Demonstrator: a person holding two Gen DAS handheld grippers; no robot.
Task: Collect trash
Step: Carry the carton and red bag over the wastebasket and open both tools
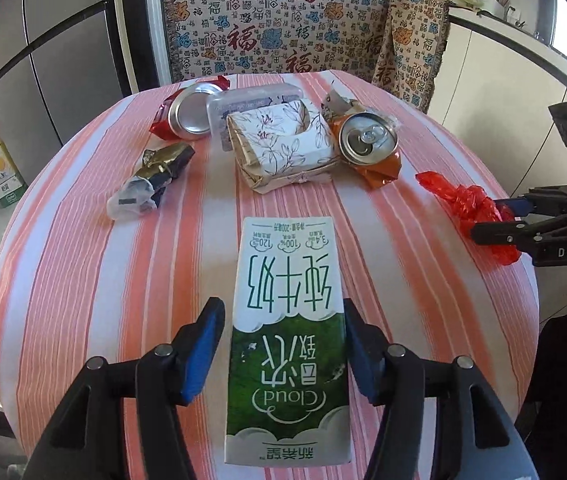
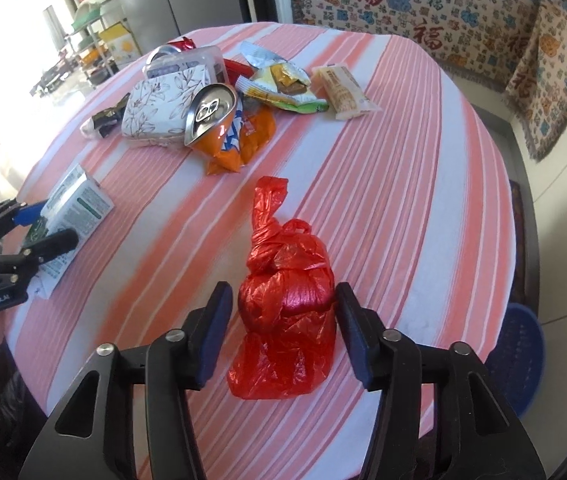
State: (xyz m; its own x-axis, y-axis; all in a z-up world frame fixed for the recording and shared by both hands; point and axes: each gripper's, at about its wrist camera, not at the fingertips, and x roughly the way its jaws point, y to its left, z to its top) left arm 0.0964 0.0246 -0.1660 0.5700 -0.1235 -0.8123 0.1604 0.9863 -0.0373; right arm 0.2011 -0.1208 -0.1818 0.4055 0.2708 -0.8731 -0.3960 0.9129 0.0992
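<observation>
The left hand-held gripper (image 1: 283, 350) straddles the near half of a milk carton (image 1: 287, 332) lying flat on the striped worktop (image 1: 83, 280). Its right pad sits against the carton's edge, while a thin gap shows at the left pad, so it is open around the carton and not yet clamping it. The right hand-held gripper (image 2: 279, 336) stands the same way around a knotted red plastic bag (image 2: 283, 304) at the near right of the worktop: its right pad touches the bag, its left pad stands just clear.

To do this step well, each gripper should probably be centred so both pads meet their item together. The carton looks empty and light, so a gentle squeeze across its narrow sides would keep it from buckling or twisting out. The bag is soft and slippery; closing low on its full body, below the knot, seems safer than pinching loose film.

The rest of the trash lies at the far side: a crushed orange can (image 2: 211, 120), a flower-patterned paper box (image 1: 283, 144) and snack wrappers (image 2: 283, 84).

The carton reads "Cloud" plus Chinese characters, with "100%" and "3.4" in small badges. The grippers are marked "DAS" and "GenRobot.AI".
</observation>
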